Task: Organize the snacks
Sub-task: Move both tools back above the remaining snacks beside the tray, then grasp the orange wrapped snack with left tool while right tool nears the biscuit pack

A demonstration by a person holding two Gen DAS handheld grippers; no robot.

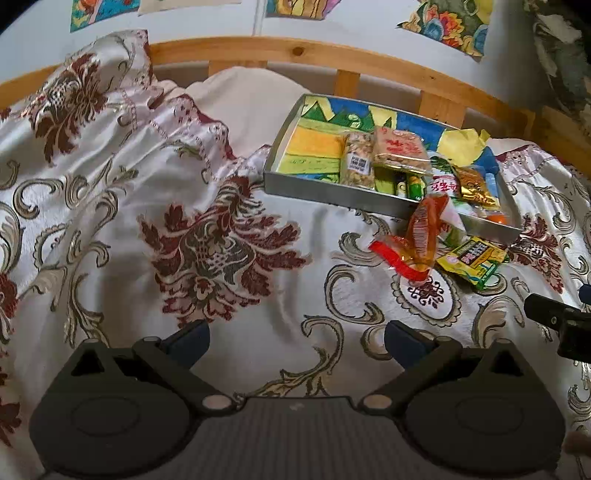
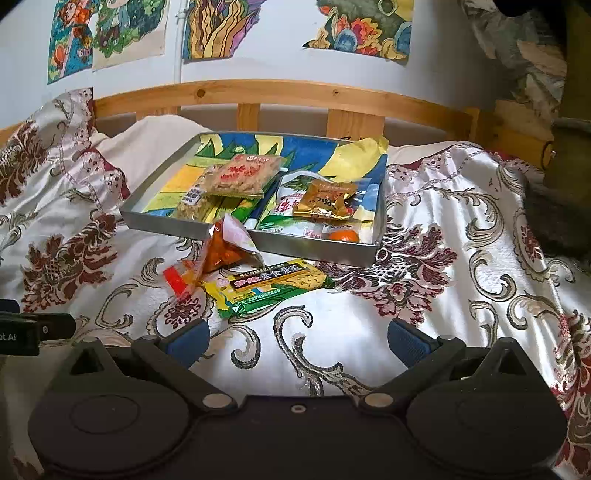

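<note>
A grey metal tray (image 2: 184, 227) (image 1: 314, 188) lined with colourful paper rests on the bed and holds several snack packs, a gold packet (image 2: 327, 201) and a small orange fruit (image 2: 343, 236). In front of it an orange-red packet (image 2: 218, 254) (image 1: 417, 236) leans against the tray's front wall. A yellow-green cracker packet (image 2: 266, 284) (image 1: 472, 258) lies flat on the cover beside it. My right gripper (image 2: 297, 338) is open above the cover, just short of the cracker packet. My left gripper (image 1: 297, 338) is open too, left of and nearer than the snacks, holding nothing.
A floral bedspread (image 1: 147, 206) covers the bed, bunched into folds at the left. A wooden headboard rail (image 2: 280, 94) runs behind the tray, with drawings (image 2: 221, 29) taped on the wall. The other gripper's body shows at each view's edge (image 1: 561, 325) (image 2: 26, 330).
</note>
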